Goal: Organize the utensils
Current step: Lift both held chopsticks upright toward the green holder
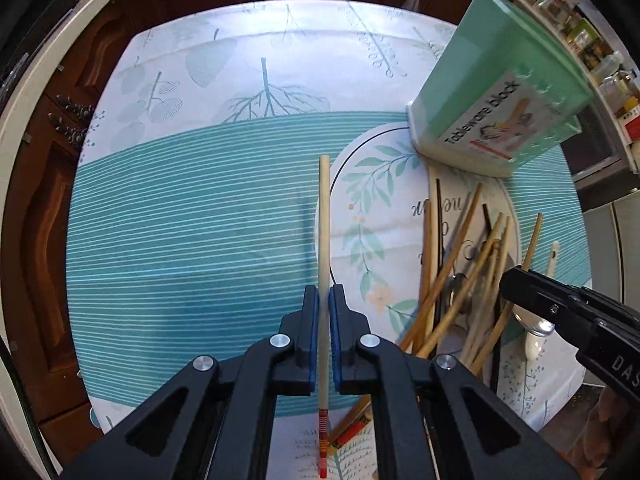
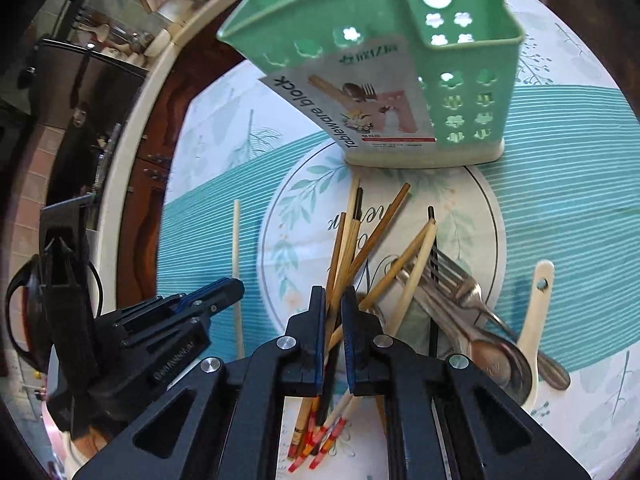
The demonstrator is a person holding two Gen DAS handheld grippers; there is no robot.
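Your left gripper (image 1: 324, 300) is clenched on a single pale chopstick (image 1: 324, 232), and its long axis runs straight out along the fingers, the plain tip pointing away and the red-banded end trailing back under the hand. The green tableware holder (image 1: 496, 92) stands beyond that tip and off to the right, upright on the worktop at the far rim of the round floral mat (image 1: 380, 208). So the stick needs to swing right and tip end-down over the holder's open top.

Your right gripper (image 2: 332, 304) is closed down on a few chopsticks from the chopstick bundle (image 2: 360, 248), which fans out towards the holder (image 2: 384, 80). That hand is the nearer one, the holder almost dead ahead of it. Just right of the bundle lie the forks (image 2: 448, 276), a metal spoon (image 2: 504, 360) and a cream ladle (image 2: 536, 312), all on the holder's near side.
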